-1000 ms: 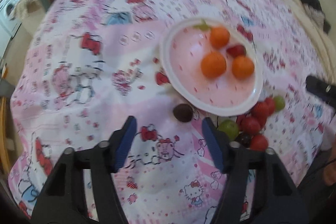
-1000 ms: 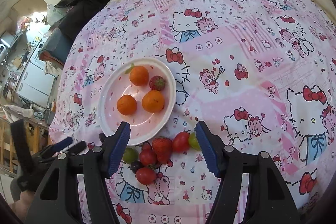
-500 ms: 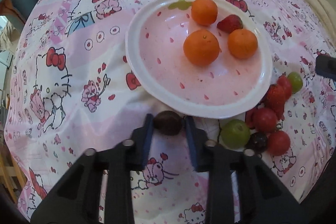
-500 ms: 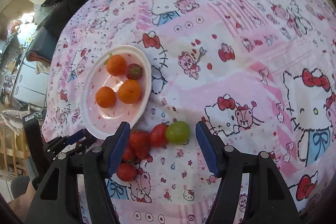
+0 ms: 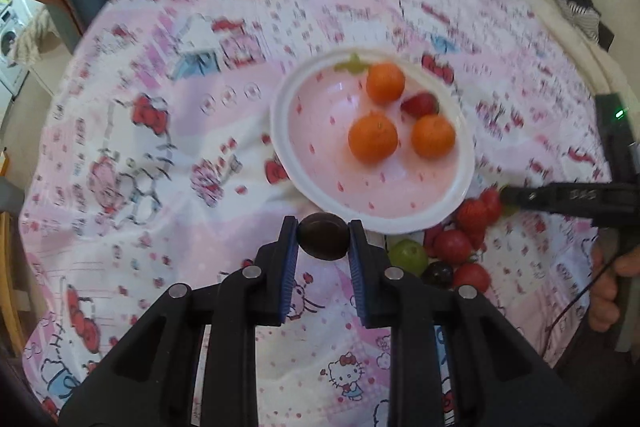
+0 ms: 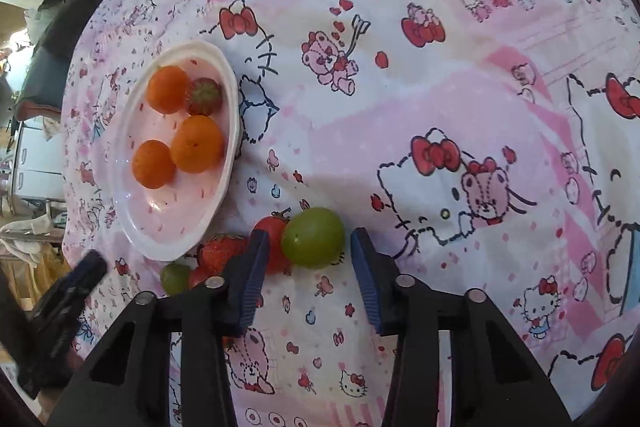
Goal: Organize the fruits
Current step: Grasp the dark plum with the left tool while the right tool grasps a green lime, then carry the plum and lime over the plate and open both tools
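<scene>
While the left hand-held gripper (image 5: 322,235) is clamping the dark grape (image 5: 322,236) just short of the plate (image 5: 456,205), the right hand-held gripper (image 6: 307,242) is closing around a green grape (image 6: 313,237), pads not yet touching.

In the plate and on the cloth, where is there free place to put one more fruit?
The plate is bare on its left half, beside the three oranges. The cloth right of the plate is open. Crowded: the fruit pile at the plate's near edge.

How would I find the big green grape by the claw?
Find the white plate holding oranges on the pink cloth. Off its rim lies a fruit pile. The big green grape sits on its outer edge, between the right claw's closing blue fingers, beside red fruits.
</scene>
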Demonstrator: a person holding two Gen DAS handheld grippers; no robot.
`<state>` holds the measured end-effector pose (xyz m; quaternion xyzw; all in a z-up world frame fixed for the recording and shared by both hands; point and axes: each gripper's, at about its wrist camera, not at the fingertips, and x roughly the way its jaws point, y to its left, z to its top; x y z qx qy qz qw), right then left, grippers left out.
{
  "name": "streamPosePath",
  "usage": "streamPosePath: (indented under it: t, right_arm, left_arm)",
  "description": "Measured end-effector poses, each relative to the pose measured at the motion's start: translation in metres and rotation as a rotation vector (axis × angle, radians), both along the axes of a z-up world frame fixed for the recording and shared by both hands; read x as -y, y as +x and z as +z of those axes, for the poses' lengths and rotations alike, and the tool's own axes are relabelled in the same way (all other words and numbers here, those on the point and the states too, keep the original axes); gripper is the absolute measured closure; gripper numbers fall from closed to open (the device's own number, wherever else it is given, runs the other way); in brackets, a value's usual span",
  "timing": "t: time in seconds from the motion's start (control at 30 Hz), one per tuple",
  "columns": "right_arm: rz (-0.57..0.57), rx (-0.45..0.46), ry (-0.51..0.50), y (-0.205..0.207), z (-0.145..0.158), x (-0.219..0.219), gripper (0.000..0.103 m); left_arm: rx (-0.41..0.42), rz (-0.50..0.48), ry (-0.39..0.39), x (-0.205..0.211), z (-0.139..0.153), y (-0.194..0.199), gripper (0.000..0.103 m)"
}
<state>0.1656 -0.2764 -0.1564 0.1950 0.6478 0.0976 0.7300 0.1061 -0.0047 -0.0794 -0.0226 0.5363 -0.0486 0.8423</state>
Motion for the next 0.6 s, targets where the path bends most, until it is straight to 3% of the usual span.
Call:
streamPosePath:
  t: [0.1, 0.13, 0.37, 0.53, 0.6]
  right_arm:
    - [-0.006, 0.002, 0.01, 0.002, -0.001, 0.001, 0.065]
    - [-0.005, 0.004, 0.01, 0.002, -0.001, 0.001, 0.07]
    - [-0.045, 0.016, 0.058, -0.004, 0.005, 0.017, 0.071]
    - [-0.073, 0.077, 0.098, -0.012, 0.024, 0.025, 0.071]
    - [-0.08, 0.142, 0.121, -0.015, 0.04, 0.026, 0.07]
  left_arm:
    - [0.036, 0.014, -0.009, -0.003, 0.01, 0.0, 0.082]
    - [0.04, 0.017, -0.015, -0.004, 0.011, 0.001, 0.082]
    - [0.072, 0.027, -0.046, -0.005, 0.024, 0.001, 0.082]
    - [0.126, 0.036, -0.038, -0.006, 0.038, -0.004, 0.082]
    - [0.178, 0.073, -0.051, -0.015, 0.051, -0.009, 0.083]
